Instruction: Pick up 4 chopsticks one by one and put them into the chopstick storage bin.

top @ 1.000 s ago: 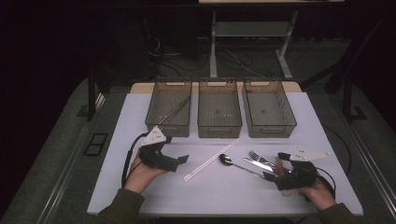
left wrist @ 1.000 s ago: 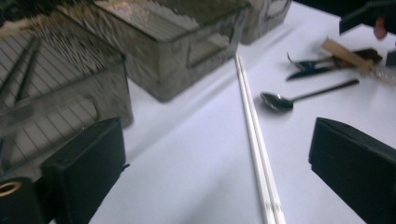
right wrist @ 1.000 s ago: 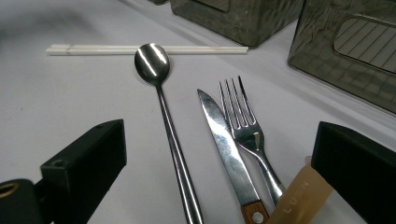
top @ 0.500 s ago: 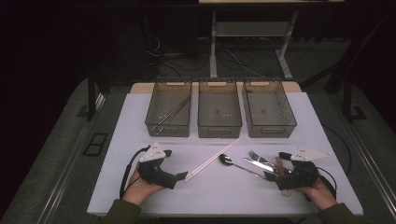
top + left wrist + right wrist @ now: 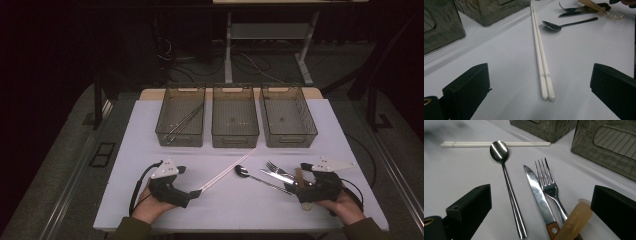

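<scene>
A pair of white chopsticks lies slanted on the white table. My left gripper sits at their near end, and its open jaws flank the chopsticks without touching them. A metal spoon, a knife and a fork lie to the right. My right gripper rests open at their handles. In the right gripper view the spoon, wood-handled knife, fork and an amber plastic utensil lie between its jaws.
Three dark mesh bins stand in a row at the back: the left bin holds thin metal chopsticks, then come the middle bin and the right bin. Bare table lies on the near side between my hands.
My left gripper has moved toward the near edge and now has its jaws on either side of the white chopsticks' end. The right gripper has stayed put.
</scene>
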`<control>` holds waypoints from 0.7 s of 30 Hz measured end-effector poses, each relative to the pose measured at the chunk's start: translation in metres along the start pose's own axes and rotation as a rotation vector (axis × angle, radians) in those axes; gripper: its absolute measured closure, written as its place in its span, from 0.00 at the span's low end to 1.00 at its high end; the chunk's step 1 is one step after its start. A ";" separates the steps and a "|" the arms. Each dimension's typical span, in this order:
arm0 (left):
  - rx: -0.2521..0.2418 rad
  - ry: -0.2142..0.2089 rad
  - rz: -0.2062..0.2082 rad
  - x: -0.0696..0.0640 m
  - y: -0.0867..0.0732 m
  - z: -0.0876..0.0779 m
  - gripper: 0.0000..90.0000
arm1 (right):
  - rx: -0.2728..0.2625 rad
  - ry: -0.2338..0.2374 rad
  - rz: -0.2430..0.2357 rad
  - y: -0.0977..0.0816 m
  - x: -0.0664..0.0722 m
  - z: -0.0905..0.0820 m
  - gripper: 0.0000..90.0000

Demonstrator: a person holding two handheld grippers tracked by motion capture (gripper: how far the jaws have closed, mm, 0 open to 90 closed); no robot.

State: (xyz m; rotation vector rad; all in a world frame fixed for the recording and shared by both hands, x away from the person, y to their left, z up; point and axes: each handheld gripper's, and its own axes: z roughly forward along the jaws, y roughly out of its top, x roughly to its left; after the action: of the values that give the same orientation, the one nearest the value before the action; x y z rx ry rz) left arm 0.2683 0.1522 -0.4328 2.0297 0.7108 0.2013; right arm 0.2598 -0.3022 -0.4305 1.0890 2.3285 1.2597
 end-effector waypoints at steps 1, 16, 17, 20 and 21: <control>-0.004 -0.001 -0.003 0.000 0.000 0.000 0.01 | -0.003 0.002 -0.001 0.000 0.000 0.000 0.04; 0.029 0.013 -0.039 0.004 0.011 0.015 0.34 | -0.001 -0.011 -0.001 0.000 -0.001 0.002 0.04; 0.035 0.010 -0.040 0.003 0.012 0.016 0.37 | -0.001 -0.011 -0.002 0.000 -0.001 0.002 0.04; 0.056 -0.005 -0.038 0.003 0.013 0.021 0.47 | -0.001 -0.010 -0.004 0.000 0.000 0.002 0.04; 0.066 -0.008 -0.037 0.002 0.014 0.023 0.50 | -0.001 -0.010 -0.005 0.000 0.000 0.002 0.04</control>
State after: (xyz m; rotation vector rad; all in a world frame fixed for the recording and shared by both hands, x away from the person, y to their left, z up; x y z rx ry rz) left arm 0.2854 0.1307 -0.4342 2.0773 0.7586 0.1491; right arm 0.2608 -0.3012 -0.4321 1.0863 2.3215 1.2509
